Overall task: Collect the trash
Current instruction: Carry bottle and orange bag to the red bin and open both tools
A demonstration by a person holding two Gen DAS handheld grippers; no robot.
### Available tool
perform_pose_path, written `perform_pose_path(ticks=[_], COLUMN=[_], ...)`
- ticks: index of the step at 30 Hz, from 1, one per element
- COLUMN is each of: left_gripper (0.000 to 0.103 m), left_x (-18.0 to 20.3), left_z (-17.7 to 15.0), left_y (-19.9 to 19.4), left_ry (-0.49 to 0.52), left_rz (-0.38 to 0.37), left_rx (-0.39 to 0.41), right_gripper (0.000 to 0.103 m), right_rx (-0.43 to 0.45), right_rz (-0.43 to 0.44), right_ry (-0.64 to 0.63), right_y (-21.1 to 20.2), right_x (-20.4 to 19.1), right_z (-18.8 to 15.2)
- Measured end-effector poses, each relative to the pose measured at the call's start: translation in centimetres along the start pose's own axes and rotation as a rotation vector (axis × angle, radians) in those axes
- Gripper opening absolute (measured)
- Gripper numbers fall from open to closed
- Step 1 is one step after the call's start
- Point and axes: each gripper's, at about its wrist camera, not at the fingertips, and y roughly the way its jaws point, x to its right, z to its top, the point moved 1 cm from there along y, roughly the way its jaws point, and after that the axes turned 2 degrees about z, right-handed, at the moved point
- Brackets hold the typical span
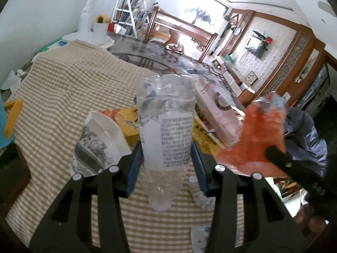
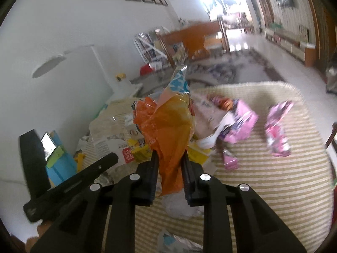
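Note:
My left gripper point(image 1: 167, 147) is shut on a clear plastic bottle point(image 1: 166, 126) with a white printed label, held neck toward the camera above the striped tablecloth point(image 1: 63, 88). My right gripper point(image 2: 169, 158) is shut on an orange snack bag point(image 2: 168, 130) with a blue-and-white top, lifted off the cloth; the same orange snack bag point(image 1: 252, 139) shows blurred at the right of the left wrist view. More trash lies on the table: a white printed carton point(image 1: 99, 143), a yellow box point(image 1: 128, 124), a pale pink bag point(image 1: 217, 109), pink wrappers point(image 2: 278, 126) and a pink carton point(image 2: 240, 124).
A crumpled clear wrapper point(image 2: 177, 208) and a blue-and-white wrapper point(image 2: 168, 240) lie near the table's front edge. A white lamp point(image 1: 94, 27) stands at the far left corner. A phone on a blue stand point(image 2: 50, 147) sits left of the table. A blue jacket point(image 1: 305, 135) hangs at right.

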Motion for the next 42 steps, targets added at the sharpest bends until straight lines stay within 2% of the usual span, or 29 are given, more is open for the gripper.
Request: perform_pose_path(ticks=[5,9,11,14,18,21,24,29,34,41,42], left_gripper=[0.044,0.044,0.044,0.044,0.044,0.044,0.044,0.044,0.044,0.042,0.042], left_x=[1.1,2.6,3.7,6.6,12.5,18.9,23.9,32.8,38.2,41.1,41.4], left_z=[-0.4,-0.6,-0.8,-1.7,-2.9,-4.3,-5.5,-7.6,-11.8,-16.4,-17.0], left_y=[-1.0,-1.5,-2.3,-3.4,-2.9,-1.8,-0.3,3.9,7.4,10.1,10.5], left_ry=[0.054,0.108,0.109,0.119,0.201,0.313,0.407,0.521,0.671,0.828,0.859], left_rz=[-0.03,-0.031,-0.054,-0.131,-0.25,-0.361,-0.429,-0.554,-0.542,-0.483,-0.478], left_rx=[0.029,0.036,0.044,0.044,-0.001,-0.048,-0.093,-0.261,-0.385,-0.5,-0.527], right_gripper=[0.02,0.02,0.02,0.021,0.021,0.021,0.021,0.021,0.021,0.022,0.024], right_rx=[0.049,0.07,0.088,0.116,0.164,0.183,0.193,0.174,0.135,0.087,0.082], right_rz=[-0.06,-0.13,-0.162,-0.21,-0.292,-0.379,-0.414,-0.457,-0.48,-0.478,-0.48], right_ry=[-0.02,0.006,0.042,0.123,0.206,0.267,0.37,0.517,0.616,0.702,0.713], right_y=[-4.8,-8.6,-10.6,-13.5,-17.2,-19.5,-21.3,-21.9,-21.3,-20.2,-20.1], right_x=[1.6,4.5,6.4,10.0,14.1,17.3,20.9,25.5,28.4,31.1,31.2], right_z=[-0.7,-1.6,-2.3,-3.2,-4.4,-5.9,-8.2,-11.9,-15.0,-17.9,-18.2])
